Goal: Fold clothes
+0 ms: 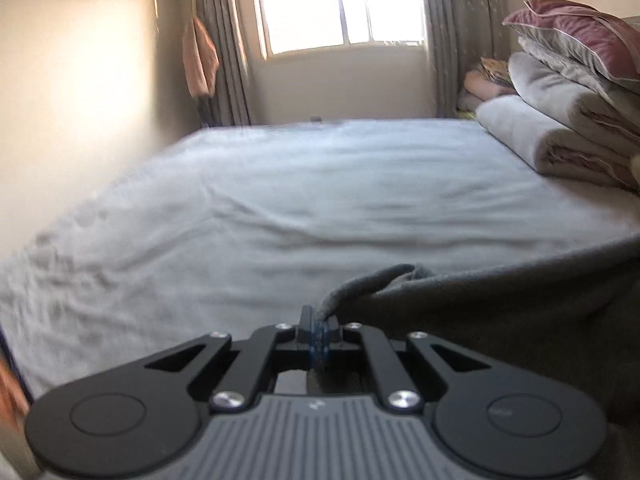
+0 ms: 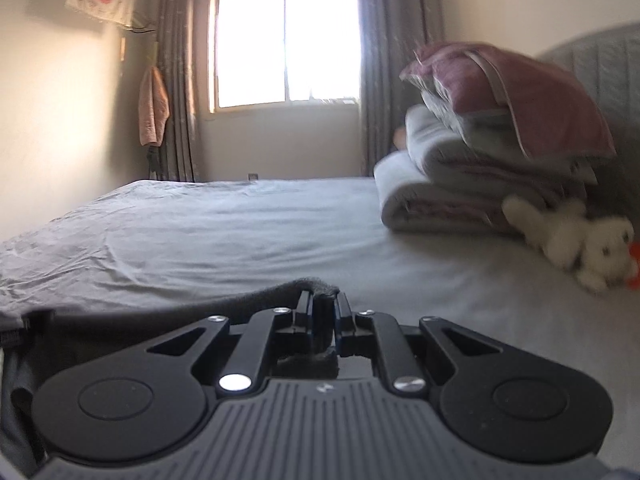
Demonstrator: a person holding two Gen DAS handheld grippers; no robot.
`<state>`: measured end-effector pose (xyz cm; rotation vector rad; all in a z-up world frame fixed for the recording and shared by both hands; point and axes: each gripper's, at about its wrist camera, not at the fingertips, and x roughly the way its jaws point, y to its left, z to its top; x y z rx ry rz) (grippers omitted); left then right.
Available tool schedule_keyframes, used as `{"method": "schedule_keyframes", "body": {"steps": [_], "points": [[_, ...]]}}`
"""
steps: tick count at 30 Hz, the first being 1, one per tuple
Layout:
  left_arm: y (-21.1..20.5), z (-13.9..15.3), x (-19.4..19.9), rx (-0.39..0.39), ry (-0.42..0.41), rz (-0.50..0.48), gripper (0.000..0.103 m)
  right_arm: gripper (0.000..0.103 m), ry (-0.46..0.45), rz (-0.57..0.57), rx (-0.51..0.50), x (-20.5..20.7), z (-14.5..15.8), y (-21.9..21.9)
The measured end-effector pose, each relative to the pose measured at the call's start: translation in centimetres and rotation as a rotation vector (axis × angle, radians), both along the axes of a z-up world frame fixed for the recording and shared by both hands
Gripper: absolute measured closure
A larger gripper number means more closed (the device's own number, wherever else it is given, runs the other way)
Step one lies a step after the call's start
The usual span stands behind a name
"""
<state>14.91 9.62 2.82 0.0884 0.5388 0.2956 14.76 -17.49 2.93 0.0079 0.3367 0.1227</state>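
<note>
A dark grey garment [image 1: 500,312] hangs to the right of my left gripper [image 1: 319,326], which is shut on its edge and holds it above the bed. In the right wrist view the same dark grey garment [image 2: 224,308] stretches away to the left of my right gripper [image 2: 323,308], which is shut on another edge of it. Both grippers hold the cloth lifted over the light grey bed sheet [image 1: 280,200]. Most of the garment is hidden below the frames.
Folded quilts and a maroon pillow [image 2: 500,136] are stacked at the bed's head on the right, also in the left wrist view [image 1: 572,92]. A white plush toy [image 2: 580,240] lies beside them. A window [image 2: 284,44] and curtains stand beyond the bed.
</note>
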Motion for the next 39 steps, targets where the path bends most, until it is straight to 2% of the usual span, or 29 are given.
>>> {"method": "schedule_keyframes", "body": {"steps": [3, 9, 12, 15, 17, 18, 21, 23, 27, 30, 39], "points": [[0.4, 1.3, 2.4, 0.05, -0.025, 0.016, 0.099, 0.091, 0.017, 0.004, -0.027, 1.7, -0.9, 0.7], [0.2, -1.3, 6.5, 0.095, 0.016, 0.018, 0.099, 0.091, 0.051, 0.013, -0.082, 5.2, -2.6, 2.0], [0.1, -2.8, 7.5, 0.096, 0.044, 0.018, 0.099, 0.091, 0.068, 0.017, -0.109, 6.9, -3.5, 2.7], [0.3, -3.3, 7.8, 0.056, 0.067, 0.02, 0.095, 0.091, 0.117, 0.012, -0.075, 7.2, -4.0, 2.6], [0.3, -3.1, 7.4, 0.025, 0.069, 0.014, 0.091, 0.088, 0.142, 0.01, -0.046, 7.1, -3.9, 2.3], [0.3, -2.9, 7.1, 0.013, 0.071, 0.013, 0.084, 0.085, 0.151, 0.012, -0.027, 6.9, -3.8, 2.1], [0.0, -2.2, 6.2, -0.032, 0.083, 0.004, 0.073, 0.077, 0.162, 0.014, 0.012, 5.9, -3.0, 1.6], [-0.3, -1.7, 5.2, -0.057, 0.095, -0.007, 0.073, 0.071, 0.171, 0.015, 0.037, 5.0, -2.5, 1.2], [-1.1, -1.0, 2.9, -0.078, 0.108, -0.036, 0.066, 0.071, 0.201, 0.017, 0.125, 3.1, -1.7, 0.2], [-1.7, -0.6, 1.0, -0.095, 0.123, -0.06, 0.064, 0.07, 0.217, 0.021, 0.169, 1.4, -1.1, -0.3], [-2.5, -1.2, -4.4, -0.17, 0.172, -0.105, 0.063, 0.069, 0.252, 0.026, 0.205, -3.0, -1.2, -0.3]]}}
